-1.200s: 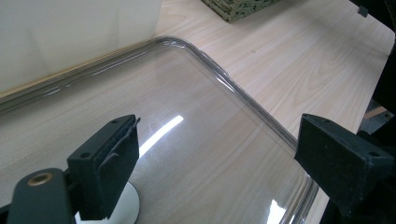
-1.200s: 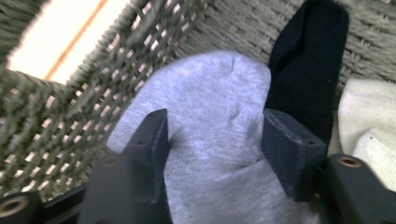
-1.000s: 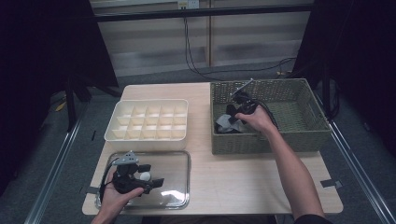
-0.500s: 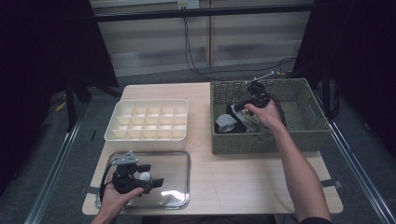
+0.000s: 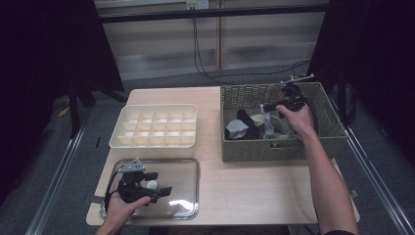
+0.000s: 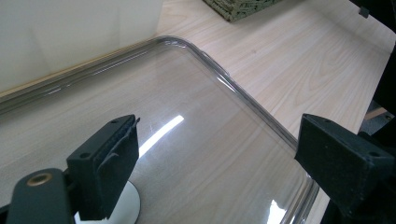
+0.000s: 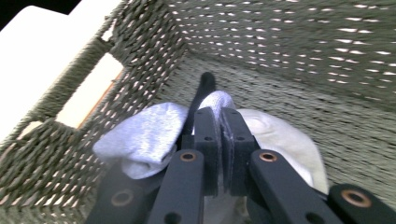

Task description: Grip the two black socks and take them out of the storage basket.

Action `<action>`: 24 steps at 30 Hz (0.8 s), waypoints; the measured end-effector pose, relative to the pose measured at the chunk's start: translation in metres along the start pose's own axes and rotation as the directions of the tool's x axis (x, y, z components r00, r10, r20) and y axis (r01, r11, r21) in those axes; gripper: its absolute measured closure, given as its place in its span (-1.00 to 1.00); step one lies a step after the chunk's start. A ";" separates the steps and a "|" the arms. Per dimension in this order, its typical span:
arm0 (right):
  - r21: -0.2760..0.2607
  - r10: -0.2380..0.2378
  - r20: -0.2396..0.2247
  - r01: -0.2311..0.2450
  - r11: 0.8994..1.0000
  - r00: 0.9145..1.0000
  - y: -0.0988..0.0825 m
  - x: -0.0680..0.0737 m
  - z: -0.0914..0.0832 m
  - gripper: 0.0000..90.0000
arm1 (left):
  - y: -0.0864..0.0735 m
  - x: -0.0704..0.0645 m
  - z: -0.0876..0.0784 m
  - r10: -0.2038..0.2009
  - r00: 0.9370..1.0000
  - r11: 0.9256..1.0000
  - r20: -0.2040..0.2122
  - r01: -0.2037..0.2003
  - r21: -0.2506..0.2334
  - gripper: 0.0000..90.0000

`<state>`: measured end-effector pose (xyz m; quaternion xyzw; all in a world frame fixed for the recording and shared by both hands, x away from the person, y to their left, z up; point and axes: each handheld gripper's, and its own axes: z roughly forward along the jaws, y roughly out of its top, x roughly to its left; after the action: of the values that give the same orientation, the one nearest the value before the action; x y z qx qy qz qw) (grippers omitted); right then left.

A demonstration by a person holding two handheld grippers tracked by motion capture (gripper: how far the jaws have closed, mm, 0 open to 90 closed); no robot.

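Wooden table (image 5: pixel 244 191): wicker basket (image 5: pixel 244 147), clear tray (image 5: pixel 188 196), dark surroundings.

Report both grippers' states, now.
Left gripper: open, empty, over the clear tray.
Right gripper: shut on a light grey sock in the wicker basket.

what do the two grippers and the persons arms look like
Both grippers are black. The left gripper carries a grey three-cornered plate on top, and its jaws end in square black pads. The right gripper trails a black cable. The forearms are bare, with no sleeves in view.
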<state>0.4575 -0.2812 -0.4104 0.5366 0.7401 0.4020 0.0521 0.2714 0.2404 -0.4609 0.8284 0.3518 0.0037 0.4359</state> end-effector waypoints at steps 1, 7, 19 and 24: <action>0.003 0.001 0.004 -0.001 1.000 1.000 0.000 -0.001 -0.001 0.91 | 0.000 0.000 0.000 -0.002 1.000 1.000 -0.001 0.002 -0.002 -0.71; 0.024 0.009 0.063 -0.010 1.000 0.998 -0.002 -0.006 -0.003 0.85 | -0.001 0.000 -0.001 -0.001 1.000 1.000 -0.001 0.001 -0.002 -0.71; 0.003 -0.007 0.127 0.007 1.000 0.992 0.001 -0.004 -0.010 0.36 | 0.000 0.000 0.000 0.000 1.000 1.000 0.000 0.000 0.001 -0.71; -0.012 -0.025 0.131 0.027 1.000 0.991 0.007 0.005 -0.010 0.31 | 0.000 0.000 0.001 -0.001 1.000 1.000 0.003 0.001 0.003 -0.71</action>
<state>0.4559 -0.2820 -0.3971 0.5519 0.7391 0.3704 0.1096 0.2712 0.2397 -0.4614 0.8290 0.3515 0.0016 0.4350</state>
